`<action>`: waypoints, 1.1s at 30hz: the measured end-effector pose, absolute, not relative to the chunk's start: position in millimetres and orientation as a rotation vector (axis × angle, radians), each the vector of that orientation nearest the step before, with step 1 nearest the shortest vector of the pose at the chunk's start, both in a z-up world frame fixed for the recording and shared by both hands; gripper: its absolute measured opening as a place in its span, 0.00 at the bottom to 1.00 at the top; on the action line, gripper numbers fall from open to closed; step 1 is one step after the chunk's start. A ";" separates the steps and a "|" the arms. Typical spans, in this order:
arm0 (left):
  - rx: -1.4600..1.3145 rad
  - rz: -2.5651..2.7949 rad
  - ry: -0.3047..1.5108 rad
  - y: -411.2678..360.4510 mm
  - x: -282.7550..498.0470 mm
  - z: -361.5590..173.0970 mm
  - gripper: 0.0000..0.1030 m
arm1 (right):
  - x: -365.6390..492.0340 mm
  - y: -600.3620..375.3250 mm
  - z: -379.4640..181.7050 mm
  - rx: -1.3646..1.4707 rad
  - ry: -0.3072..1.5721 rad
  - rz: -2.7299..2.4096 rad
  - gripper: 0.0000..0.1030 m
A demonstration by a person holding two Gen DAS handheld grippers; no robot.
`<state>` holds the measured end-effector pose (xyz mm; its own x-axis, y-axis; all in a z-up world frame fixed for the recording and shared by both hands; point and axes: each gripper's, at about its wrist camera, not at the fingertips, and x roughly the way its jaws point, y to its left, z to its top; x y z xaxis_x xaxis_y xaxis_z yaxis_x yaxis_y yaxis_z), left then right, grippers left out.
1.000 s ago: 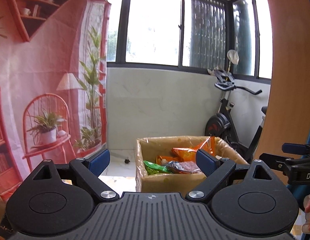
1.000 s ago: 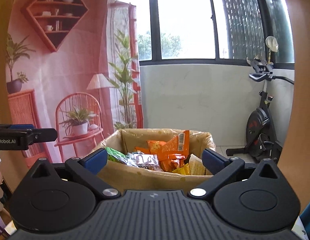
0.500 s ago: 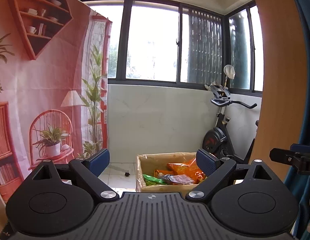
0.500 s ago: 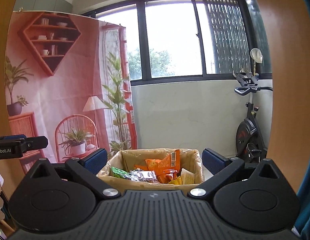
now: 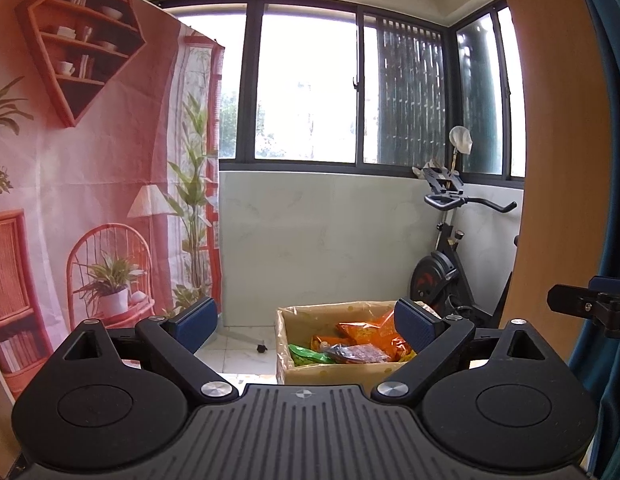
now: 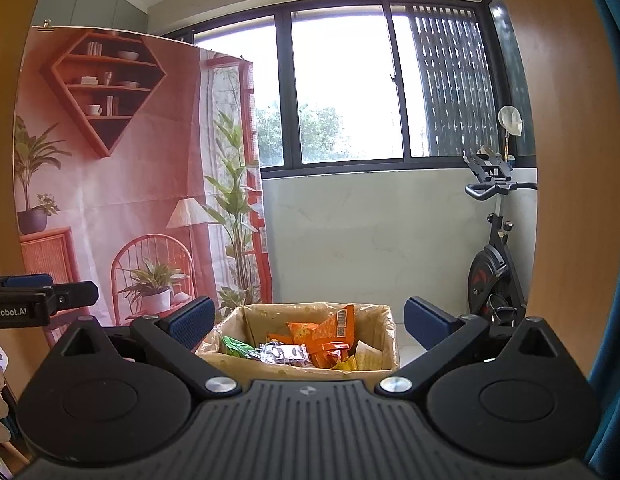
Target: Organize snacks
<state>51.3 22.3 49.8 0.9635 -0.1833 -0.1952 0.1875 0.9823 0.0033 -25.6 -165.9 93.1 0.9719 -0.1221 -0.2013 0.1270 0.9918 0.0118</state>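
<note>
A cardboard box [image 5: 310, 374] [image 6: 238, 358] stands on the tiled floor, some way in front of both grippers. Several snack packets fill it: an orange bag [image 5: 366, 334] [image 6: 330, 334], a green packet [image 5: 306, 354] [image 6: 238, 346] and a silvery dark packet [image 5: 358, 352] [image 6: 284, 352]. My left gripper [image 5: 306, 324] is open, its blue pads wide apart and empty, well short of the box. My right gripper [image 6: 308, 320] is likewise open and empty, held level with the box behind it. Each gripper shows at the edge of the other's view.
A pink printed backdrop [image 5: 90, 160] [image 6: 122, 168] hangs on the left. An exercise bike [image 5: 446, 264] [image 6: 494, 264] stands at the right by the white wall under the windows. A wooden panel [image 5: 550, 140] [image 6: 566, 160] and blue curtain [image 5: 608, 160] frame the right side. A small dark object [image 5: 262, 347] lies on the floor.
Both grippers have drawn back and tilted upward, so the box looks smaller and lower in both views and more ceiling shows. The jaws stayed open.
</note>
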 end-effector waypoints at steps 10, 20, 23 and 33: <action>0.014 -0.185 0.199 20.4 48.2 50.5 0.94 | -25.0 -166.4 95.5 0.023 0.195 -0.132 1.00; 0.013 -0.182 0.202 21.3 47.6 50.4 0.94 | -26.2 -166.9 95.0 0.024 0.198 -0.132 1.00; 0.013 -0.181 0.204 21.5 47.8 50.2 0.94 | -25.9 -166.6 94.5 0.024 0.200 -0.133 1.00; 0.012 -0.181 0.205 22.5 48.0 49.9 0.94 | -26.2 -168.3 91.8 0.026 0.203 -0.136 1.00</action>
<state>48.0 22.5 49.9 0.9627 -0.1779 -0.2037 0.1803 0.9836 -0.0066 -26.2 -168.3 91.8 0.9703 -0.1319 -0.2030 0.1372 0.9905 0.0121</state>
